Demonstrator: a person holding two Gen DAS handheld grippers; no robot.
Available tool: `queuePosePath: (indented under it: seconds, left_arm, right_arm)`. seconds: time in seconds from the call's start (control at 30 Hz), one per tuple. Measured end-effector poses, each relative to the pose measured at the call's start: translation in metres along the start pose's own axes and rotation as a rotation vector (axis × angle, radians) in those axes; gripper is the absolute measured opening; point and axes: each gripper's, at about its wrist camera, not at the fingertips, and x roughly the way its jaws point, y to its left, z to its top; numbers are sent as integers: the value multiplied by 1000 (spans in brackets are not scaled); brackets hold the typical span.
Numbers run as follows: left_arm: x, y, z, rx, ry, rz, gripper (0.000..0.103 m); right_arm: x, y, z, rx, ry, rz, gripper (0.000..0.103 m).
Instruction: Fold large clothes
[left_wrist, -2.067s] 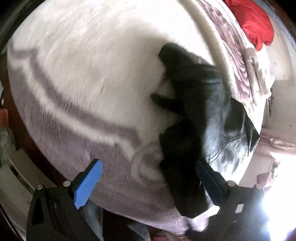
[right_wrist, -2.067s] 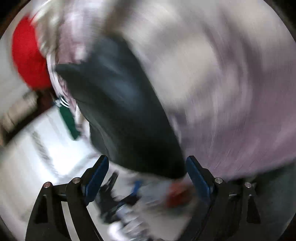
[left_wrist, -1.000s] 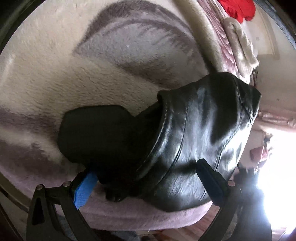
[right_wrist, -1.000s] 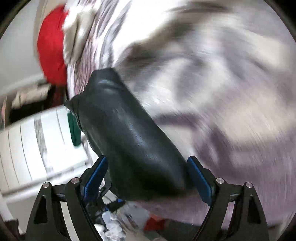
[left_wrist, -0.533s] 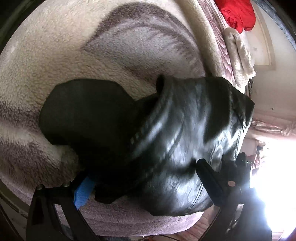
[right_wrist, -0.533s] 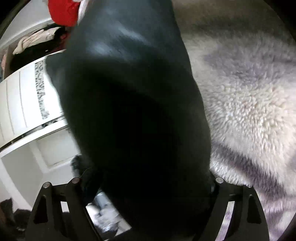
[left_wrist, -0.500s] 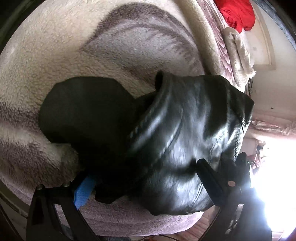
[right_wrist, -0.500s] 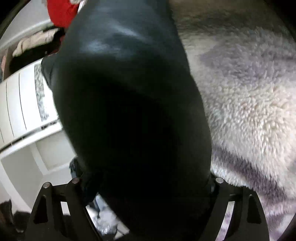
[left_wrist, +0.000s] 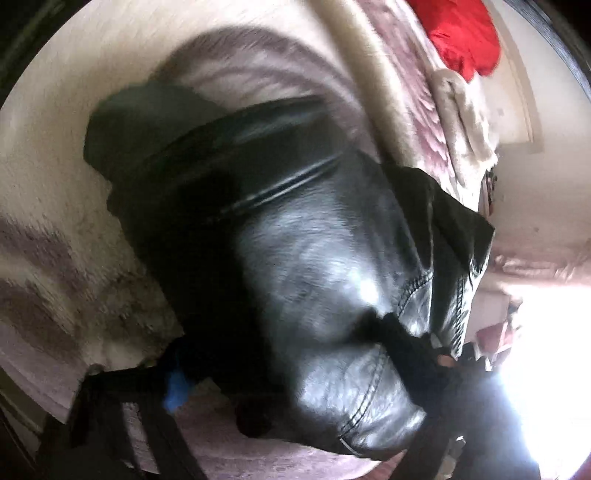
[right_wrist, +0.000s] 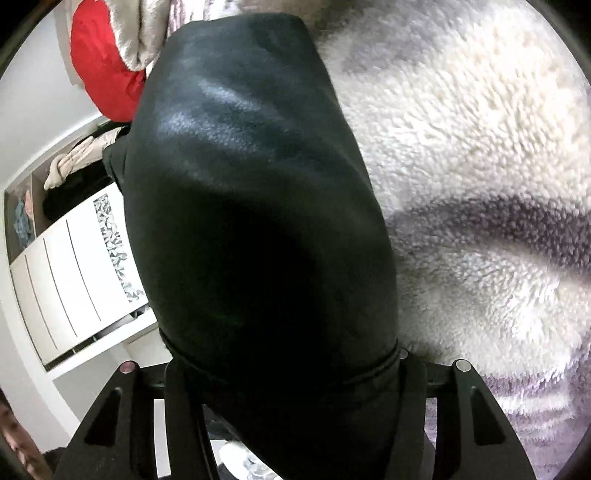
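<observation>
Black leather-look jacket (left_wrist: 325, 266) bunched in a mound on a fleece blanket (left_wrist: 55, 177) of cream with mauve bands, spread over a bed. Surface glossy with soft highlights; raised seam running from 9 to 2 o'clock across the upper part; double stitch lines along the lower right edge at 4 o'clock; matte black lining or inner panel showing at 10 o'clock. In the right wrist view, jacket (right_wrist: 251, 206) filling the centre from 12 down to 6 o'clock as a smooth, rounded fold, hem line crossing just above the claw frame.

Left claw (left_wrist: 295, 369): jaws closing, jacket between them; blue pad (left_wrist: 177, 387) partly buried under the dark fabric at 7 o'clock, the other finger against the leather at 4 o'clock. Pad contact not clear through blur.

Right claw (right_wrist: 284, 373): jaws closing, jacket fold between the fingers and covering both pads; whether clenched cannot be told.

Red cloth (left_wrist: 461, 33) at 1 o'clock beyond the blanket in the left view, at 11 o'clock (right_wrist: 103, 70) in the right view. White cabinet (right_wrist: 70, 269) at 9 o'clock in the right view.
</observation>
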Motion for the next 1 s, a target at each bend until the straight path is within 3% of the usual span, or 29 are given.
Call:
queuePosePath:
  seconds: [0.2, 0.63, 0.83, 1.0]
  left_arm:
    - [-15, -9, 6, 42, -21, -6, 66]
    - [-57, -47, 31, 106, -67, -54, 65]
    - [-73, -76, 50, 128, -92, -85, 64]
    - [-78, -120, 84, 172, -113, -109, 63]
  right_arm:
    - [13, 40, 2, -44, 1, -8, 51]
    - [-8, 132, -8, -143, -14, -8, 43]
    - [-23, 193, -19, -199, -35, -8, 42]
    - [-43, 250, -2, -240, -62, 6, 42]
